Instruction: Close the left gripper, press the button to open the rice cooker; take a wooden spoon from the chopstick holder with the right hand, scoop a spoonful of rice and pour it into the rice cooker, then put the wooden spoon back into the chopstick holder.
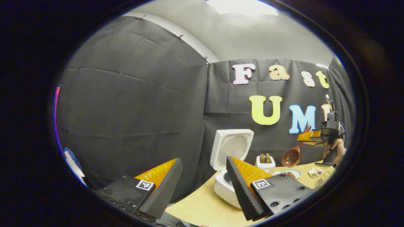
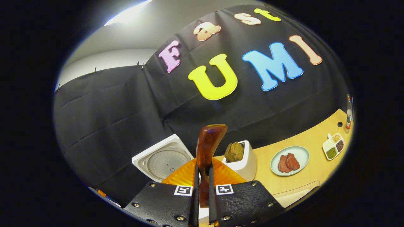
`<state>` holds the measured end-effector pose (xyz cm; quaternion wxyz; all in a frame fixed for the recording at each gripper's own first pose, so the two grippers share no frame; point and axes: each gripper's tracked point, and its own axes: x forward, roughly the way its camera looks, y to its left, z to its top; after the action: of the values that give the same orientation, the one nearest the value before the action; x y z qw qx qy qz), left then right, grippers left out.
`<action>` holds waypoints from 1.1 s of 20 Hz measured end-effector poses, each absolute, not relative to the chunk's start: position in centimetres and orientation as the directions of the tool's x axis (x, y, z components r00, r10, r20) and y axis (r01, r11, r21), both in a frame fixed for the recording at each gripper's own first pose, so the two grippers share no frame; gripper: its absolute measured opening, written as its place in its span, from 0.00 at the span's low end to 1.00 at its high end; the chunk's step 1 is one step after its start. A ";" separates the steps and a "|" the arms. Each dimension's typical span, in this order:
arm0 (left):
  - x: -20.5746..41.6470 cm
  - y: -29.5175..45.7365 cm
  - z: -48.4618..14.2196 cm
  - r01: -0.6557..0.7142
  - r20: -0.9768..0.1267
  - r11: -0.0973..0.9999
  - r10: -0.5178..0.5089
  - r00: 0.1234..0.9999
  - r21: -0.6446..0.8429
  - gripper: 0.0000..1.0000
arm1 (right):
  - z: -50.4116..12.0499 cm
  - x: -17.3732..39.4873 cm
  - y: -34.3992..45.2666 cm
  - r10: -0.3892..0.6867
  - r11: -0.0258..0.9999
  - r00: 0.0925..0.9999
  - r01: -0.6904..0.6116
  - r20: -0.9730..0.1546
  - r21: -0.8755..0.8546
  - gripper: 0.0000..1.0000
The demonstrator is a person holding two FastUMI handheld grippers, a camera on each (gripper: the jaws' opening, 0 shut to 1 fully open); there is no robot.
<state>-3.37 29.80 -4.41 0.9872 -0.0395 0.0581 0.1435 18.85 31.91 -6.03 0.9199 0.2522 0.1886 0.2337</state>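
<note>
The white rice cooker (image 1: 224, 186) stands on the table with its lid (image 1: 232, 148) raised; the lid (image 2: 164, 162) is also low in the right gripper view. My left gripper (image 1: 204, 160) hovers open in front of the cooker, with nothing between its fingers. To the right stands the white chopstick holder (image 1: 265, 163), with utensils in it (image 2: 234, 152). My right gripper (image 1: 307, 136) is held up in a hand (image 1: 335, 150), right of the holder. It is shut on the wooden spoon (image 1: 292, 156), whose bowl hangs down. In its own view, the right gripper (image 2: 203, 168) clamps the spoon handle (image 2: 209, 145).
A pale plate (image 2: 289, 160) with two meat pieces lies on the wooden table (image 2: 312, 138), right of the holder. Farther right sit a small divided dish (image 2: 334, 145) of grains and a bottle (image 2: 348, 116) at the table's end. Black cloth walls stand close behind.
</note>
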 end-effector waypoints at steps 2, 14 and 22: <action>-2.5 28.0 -3.9 -0.263 -0.114 0.963 0.255 0.960 -0.065 0.95 | -5.9 18.9 28.7 0.490 0.784 0.841 -0.309 -0.231 0.539 0.12; 0.4 16.0 -2.3 -0.126 -0.076 0.988 0.120 0.990 -0.086 0.95 | -7.2 17.0 9.3 0.269 0.859 0.926 -0.108 -0.263 0.500 0.12; 0.8 10.3 -1.4 -0.080 -0.069 0.994 0.075 0.995 -0.078 0.97 | -10.8 15.2 -1.6 0.122 0.889 0.938 0.041 -0.323 0.456 0.12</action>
<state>0.81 10.26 -1.42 0.9979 -0.0405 0.0329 0.0390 15.25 -1.60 -10.85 0.9562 0.2344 0.1742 0.0213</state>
